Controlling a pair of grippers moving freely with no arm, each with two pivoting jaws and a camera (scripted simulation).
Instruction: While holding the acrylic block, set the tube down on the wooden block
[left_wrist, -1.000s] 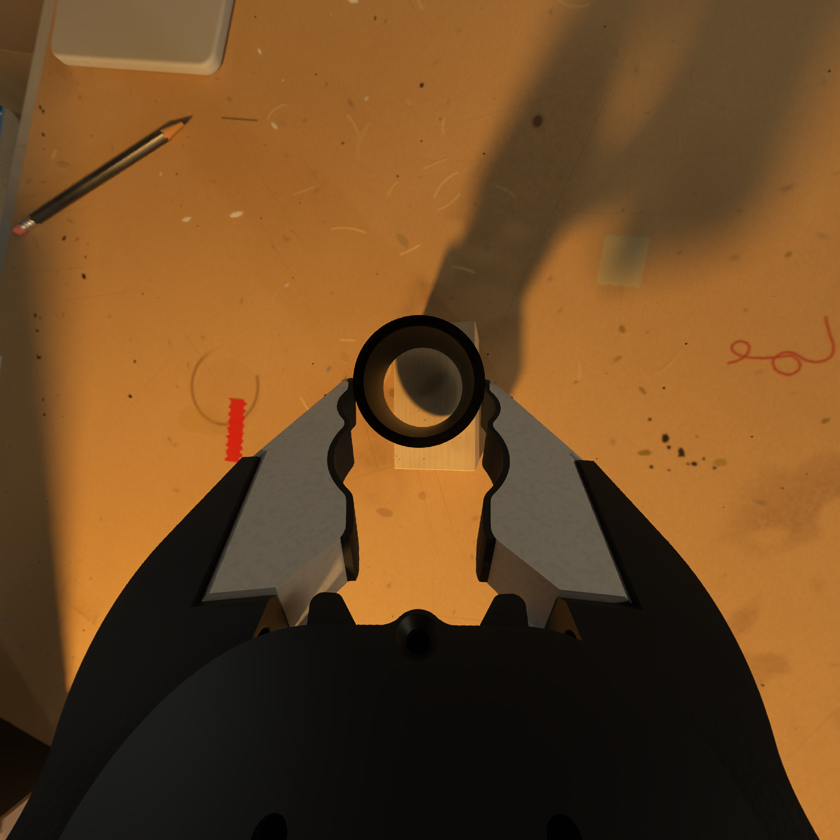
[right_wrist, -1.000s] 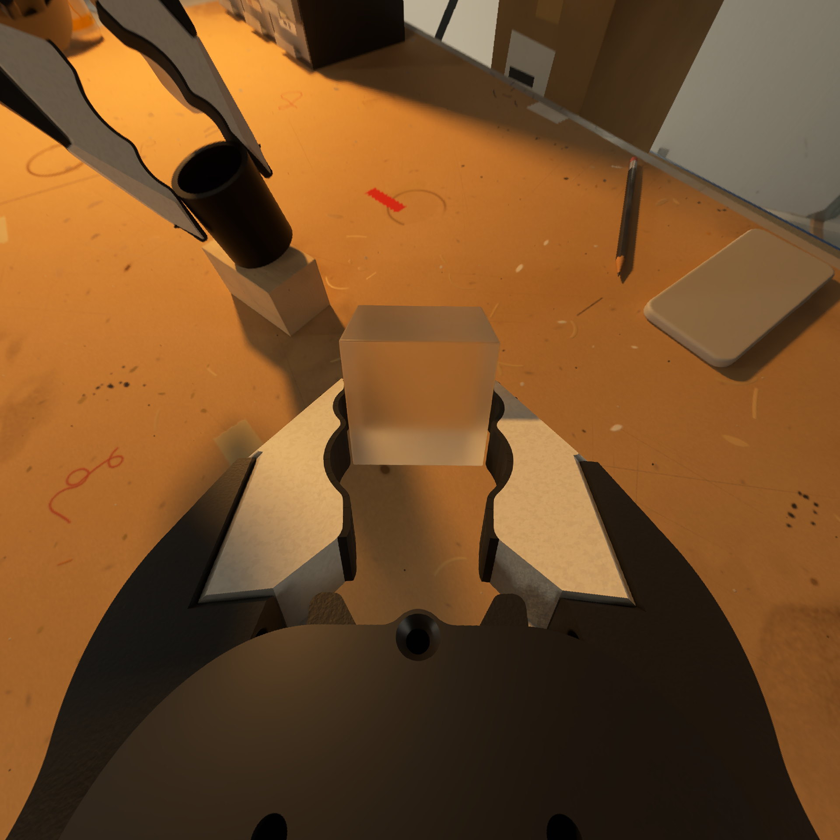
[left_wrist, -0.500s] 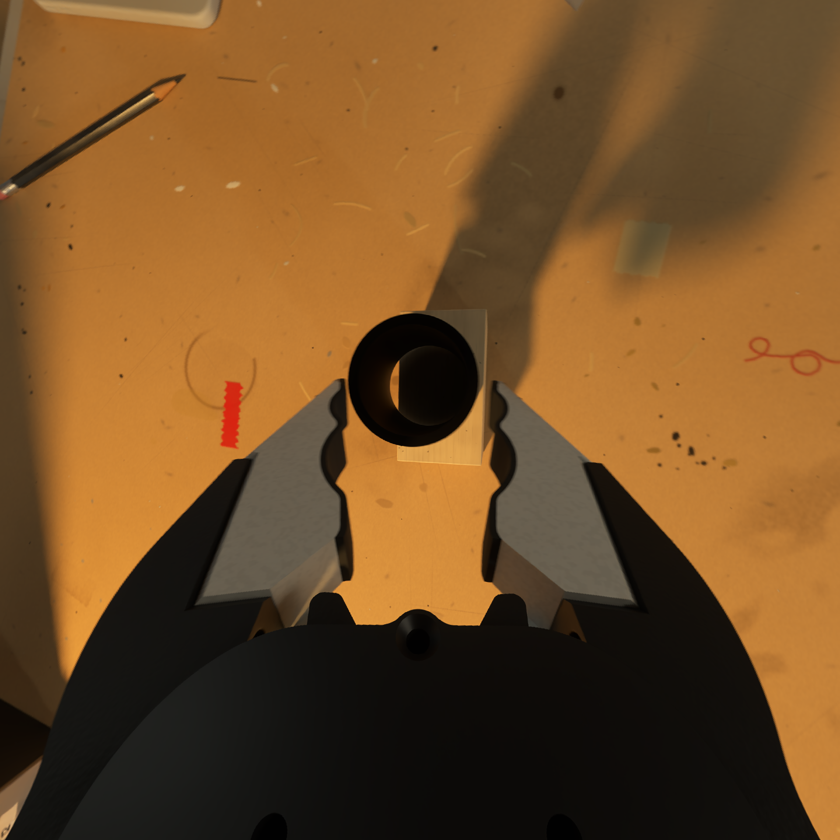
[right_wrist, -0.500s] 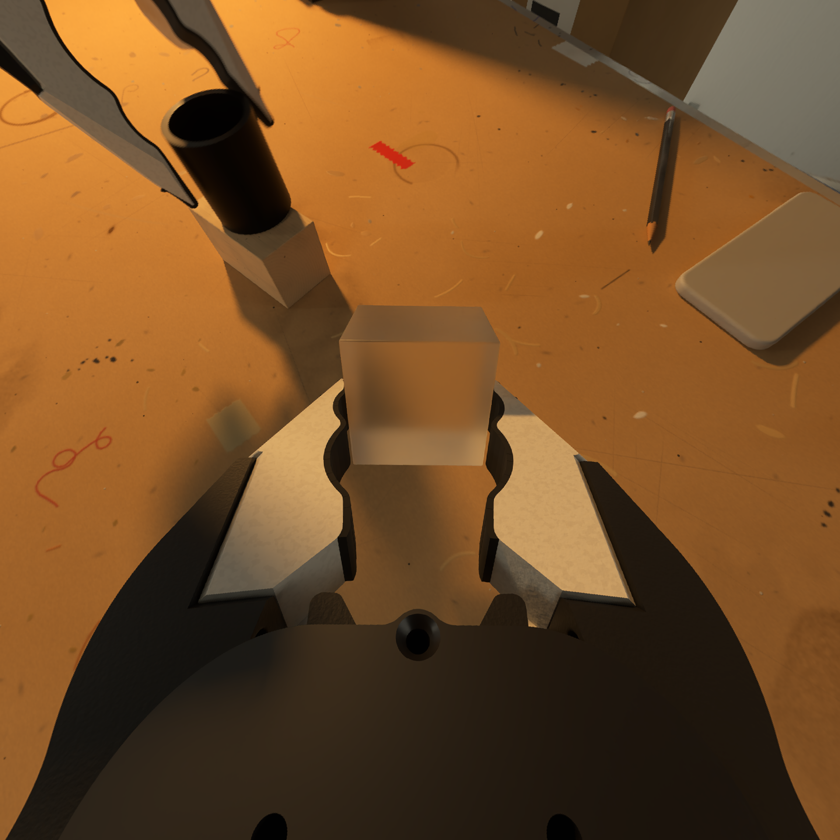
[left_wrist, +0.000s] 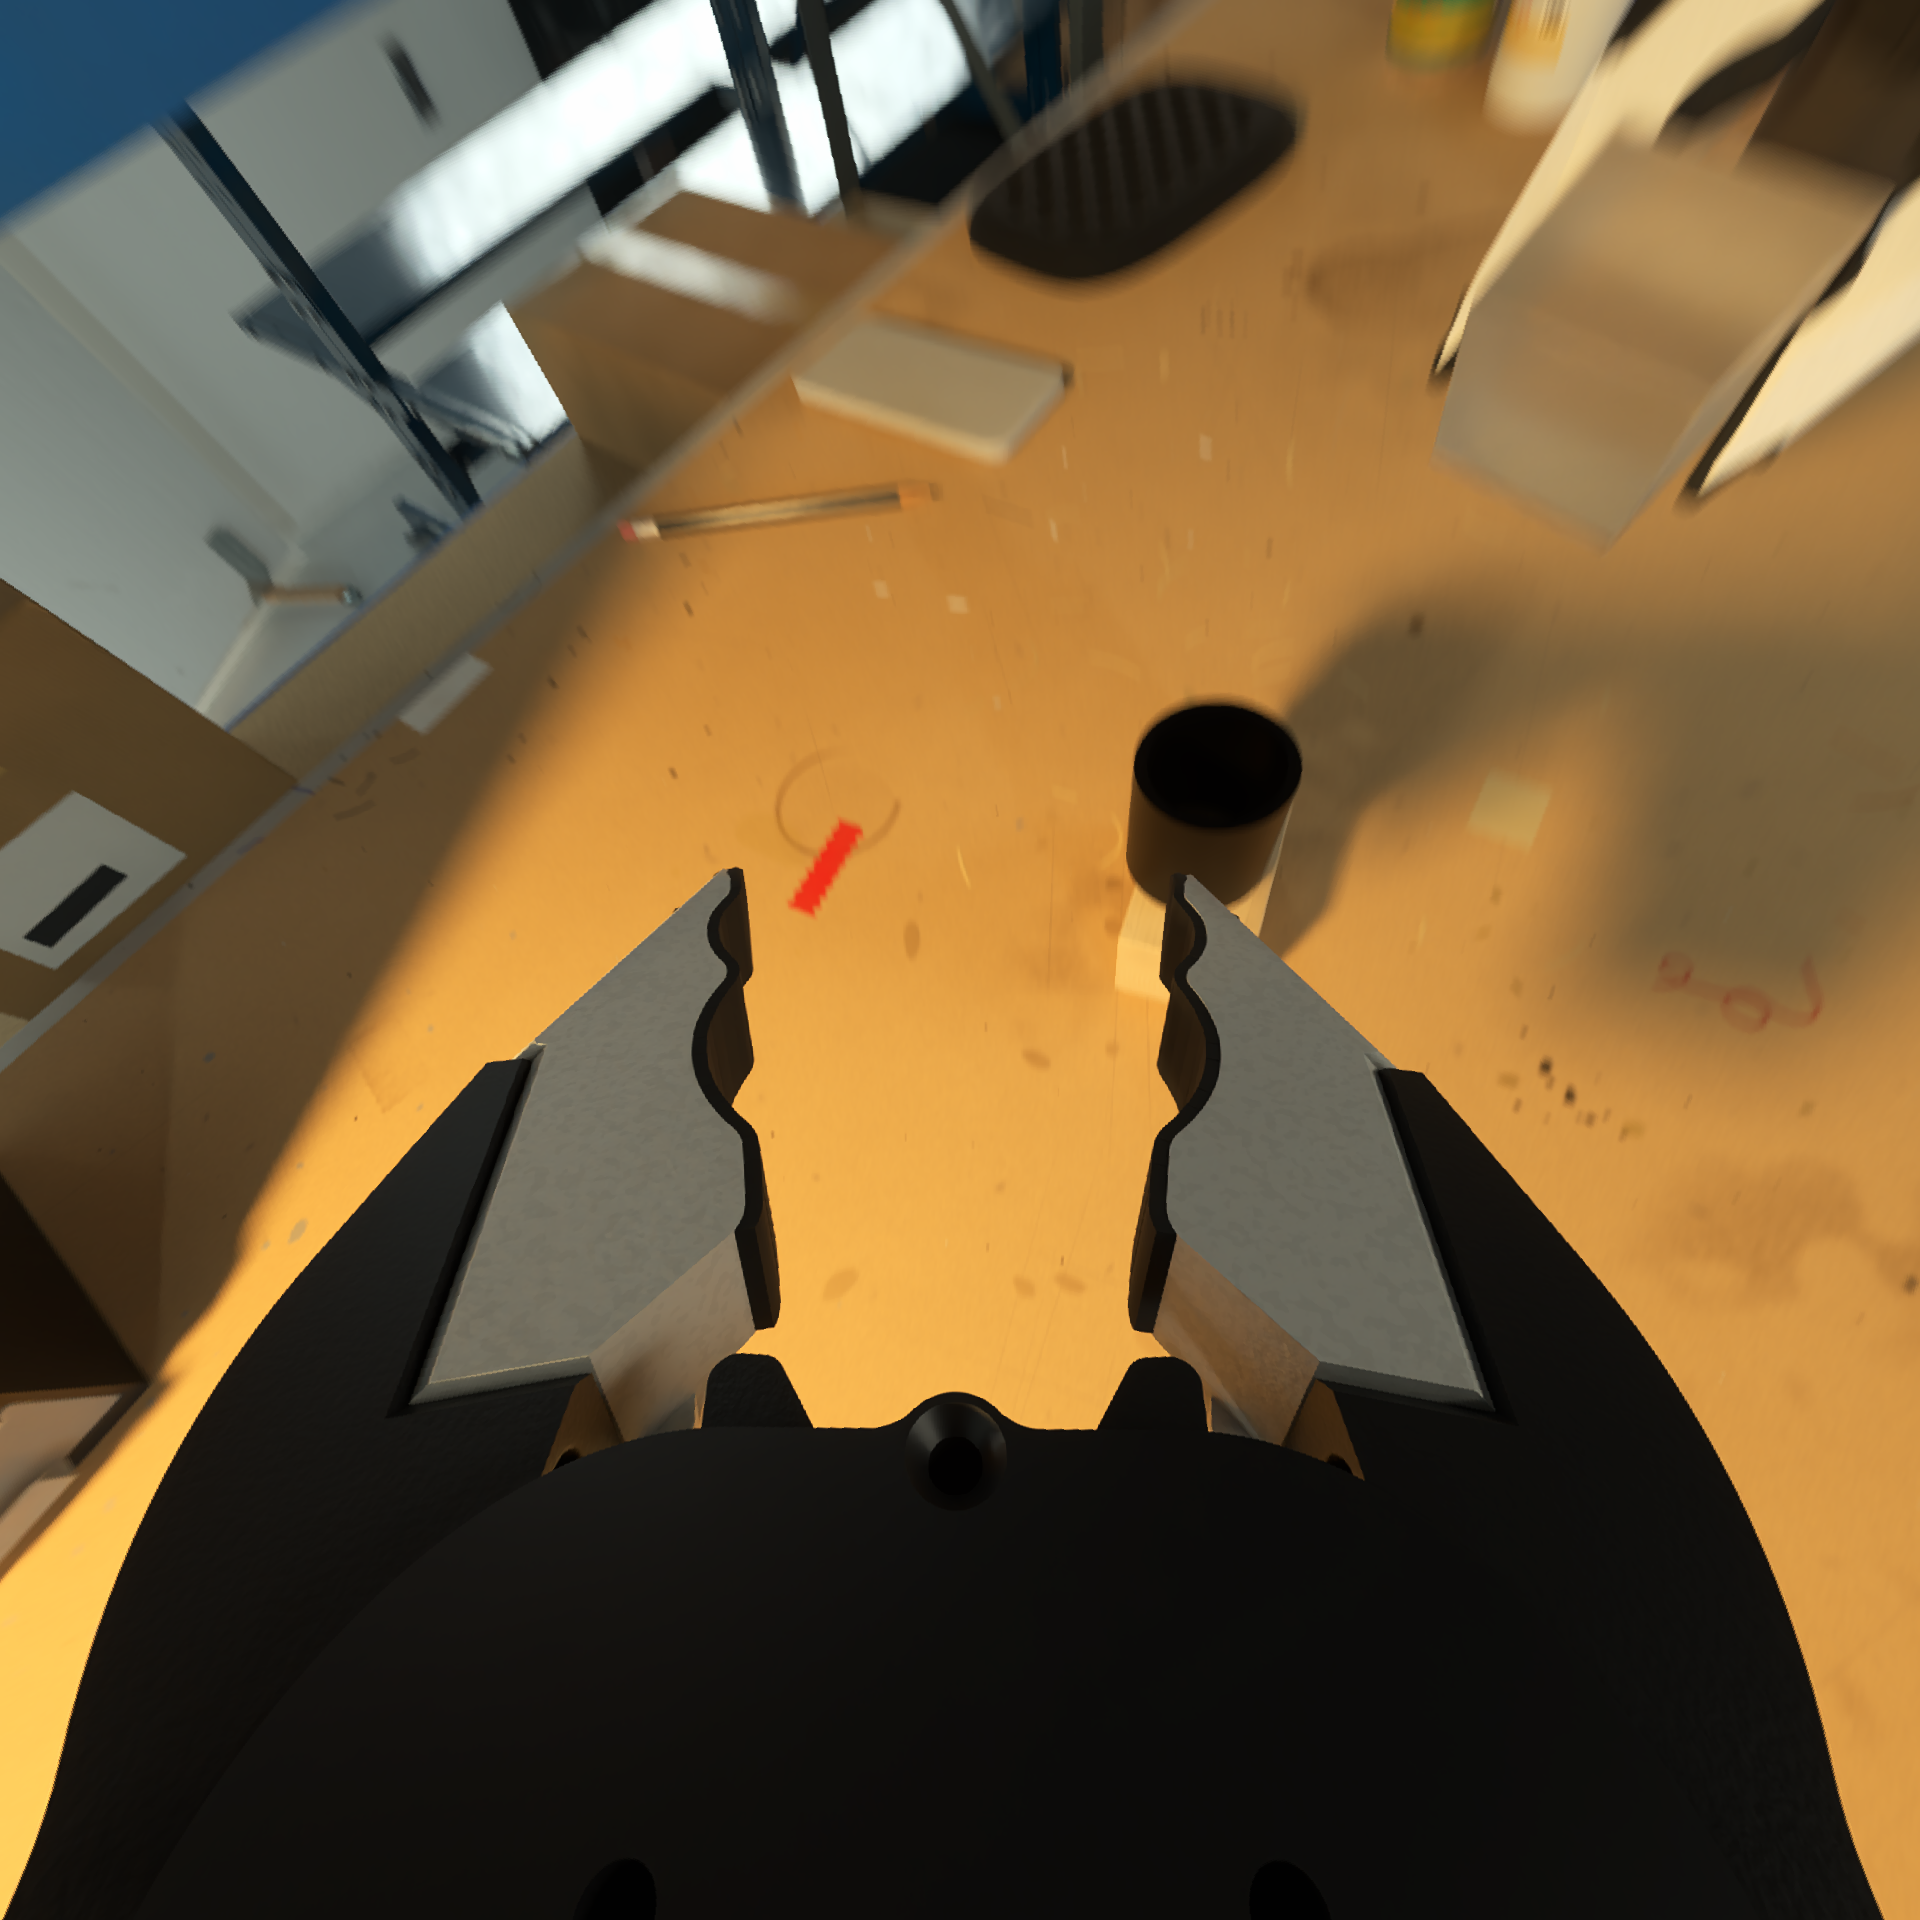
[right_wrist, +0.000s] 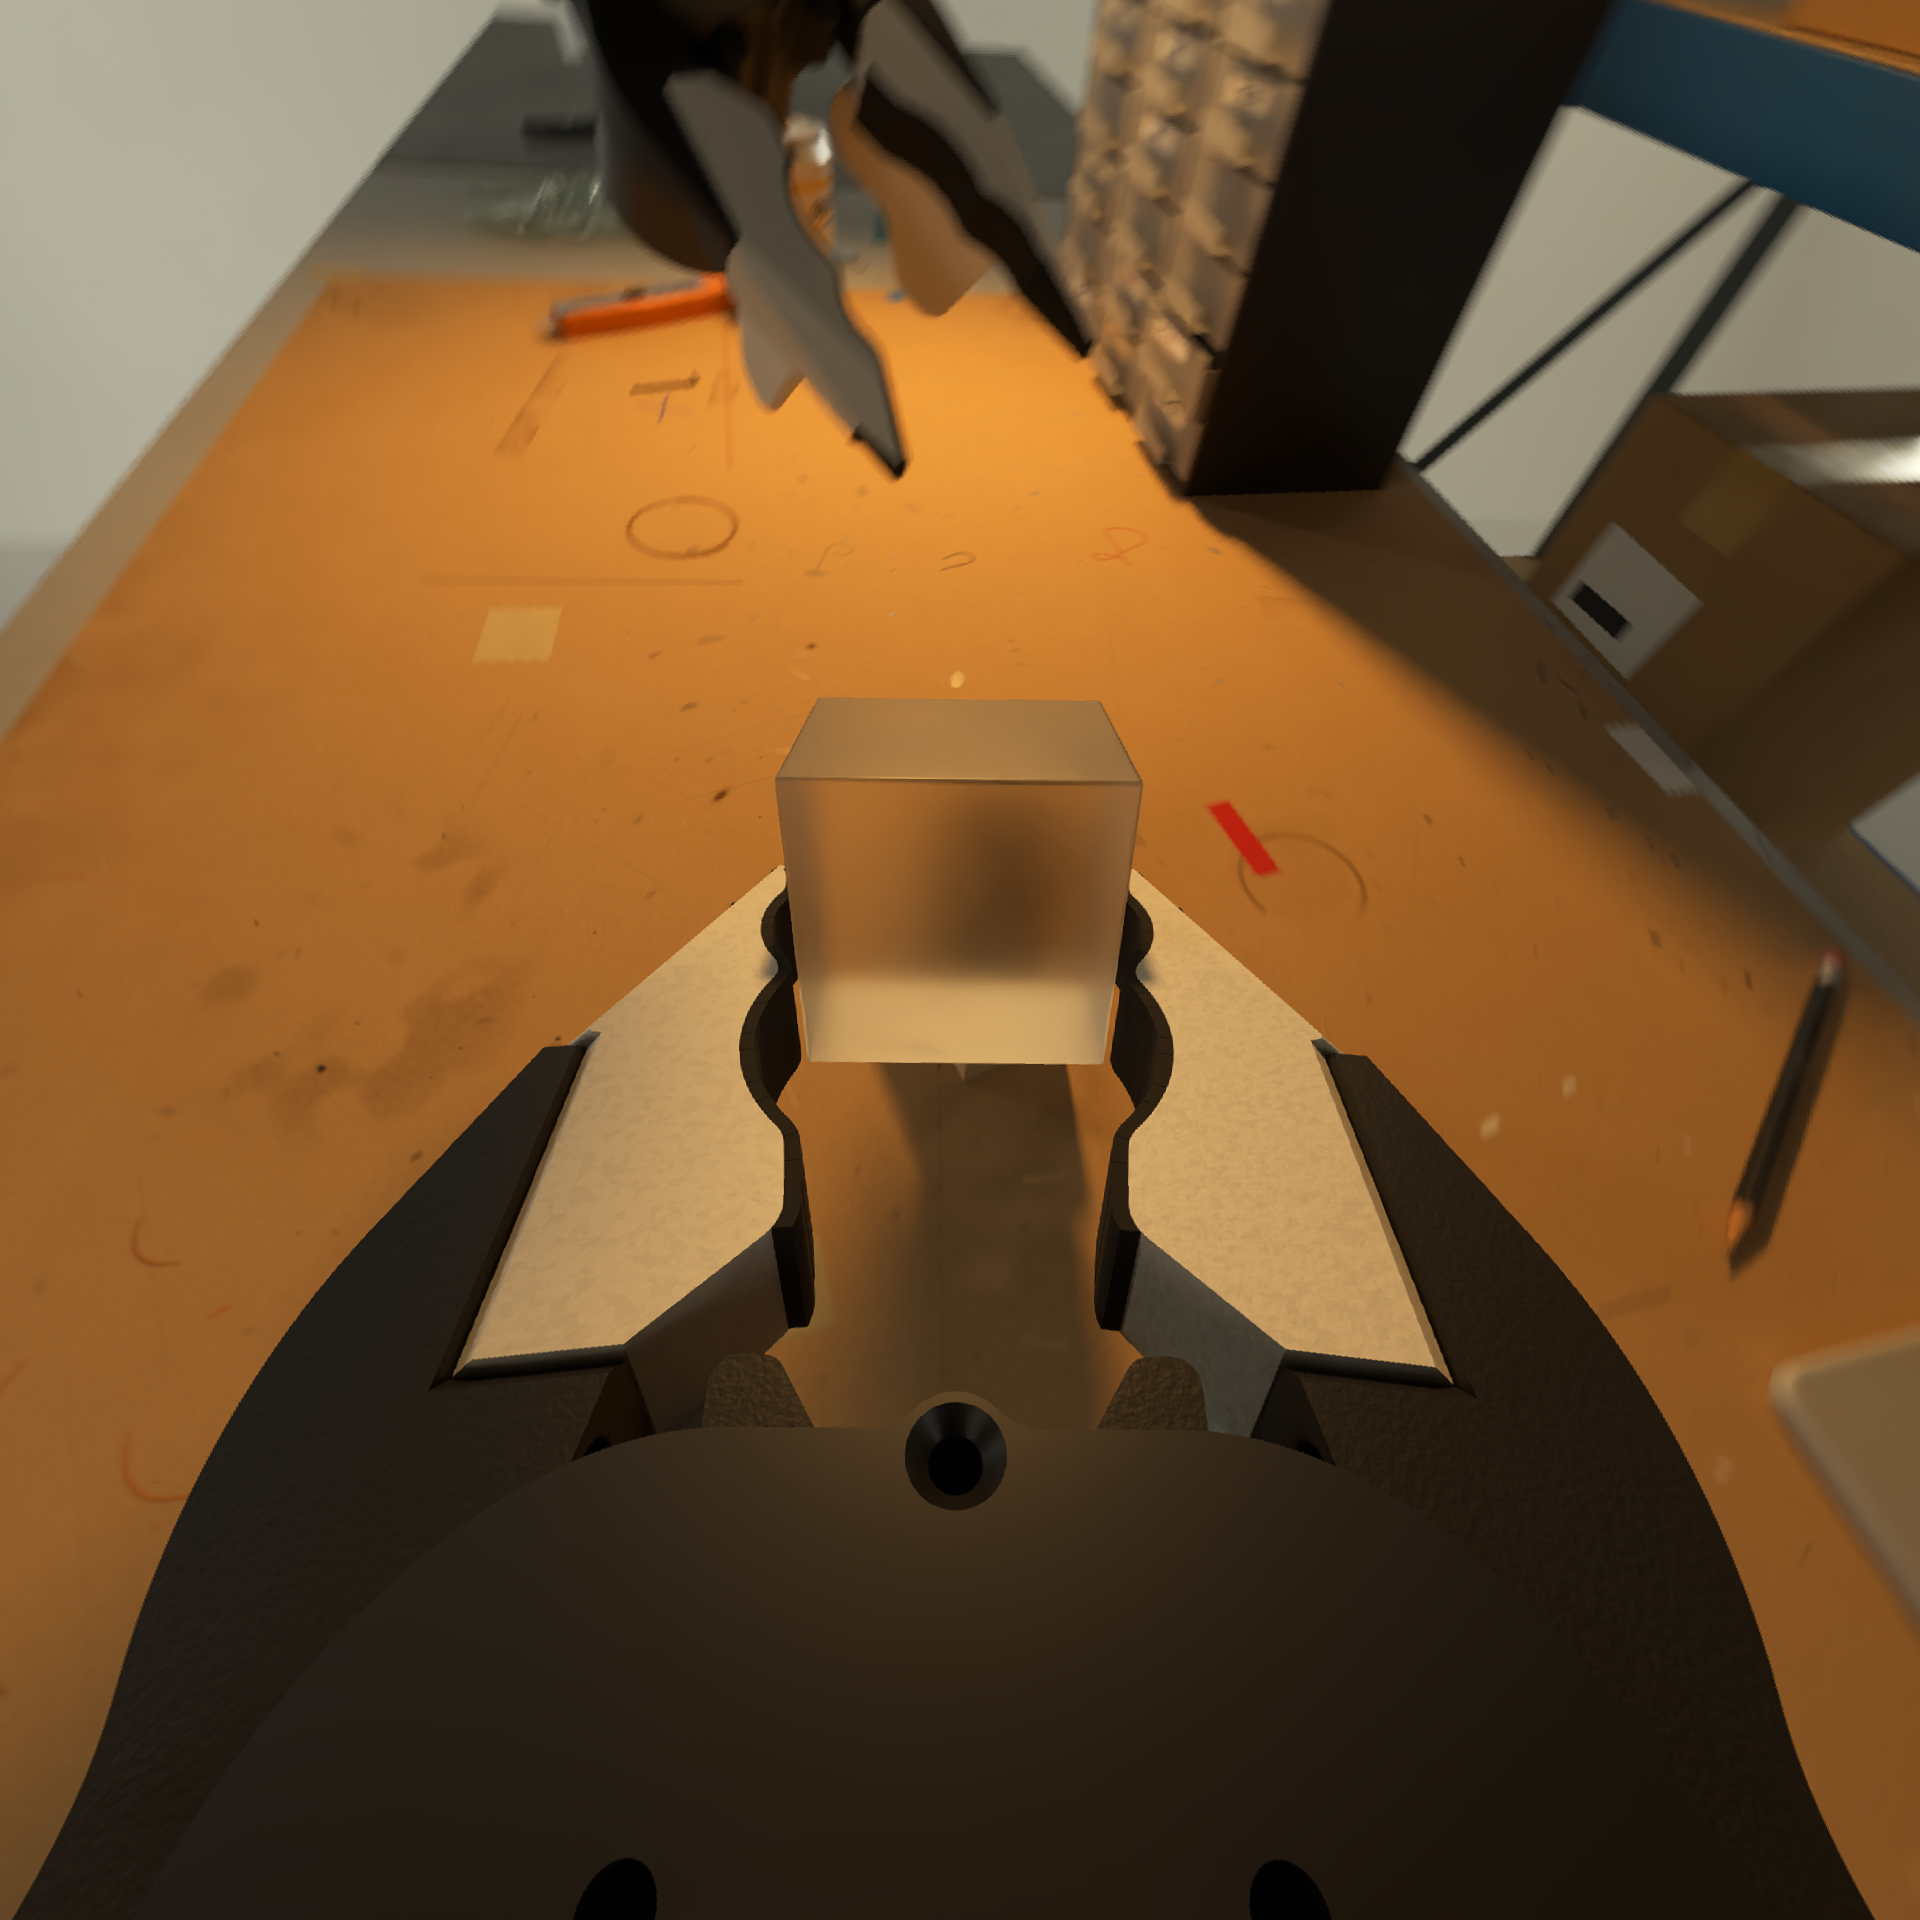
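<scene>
An orange-brown worktop (left_wrist: 935, 1091), scuffed and specked with dark spots, pencil rings and red scribbles, fills both views under warm light. In the left wrist view, the left gripper (left_wrist: 956, 883) is released, its jaws spread wide with nothing between them. Just past its right fingertip the black tube (left_wrist: 1210, 800) stands upright on the pale wooden block (left_wrist: 1143, 951), open end up. A short red strip (left_wrist: 826, 865) lies on the surface to the tube's left. Toward the worktop's far edge lie a pencil (left_wrist: 774, 511), a flat pale pad (left_wrist: 935, 384) and a dark oval mat (left_wrist: 1132, 177); this part is blurred. Beyond that edge are cardboard boxes (left_wrist: 94, 831) and a dark metal frame (left_wrist: 312, 312).

In the right wrist view, the right gripper (right_wrist: 956, 883) is clenched on the frosted acrylic block (right_wrist: 956, 883), held above the worktop. The other gripper hangs over the far end. An orange tool (right_wrist: 644, 307), perhaps a knife, lies near the far edge, and a dark cabinet of small drawers (right_wrist: 1226, 239) stands toward the far right corner.
</scene>
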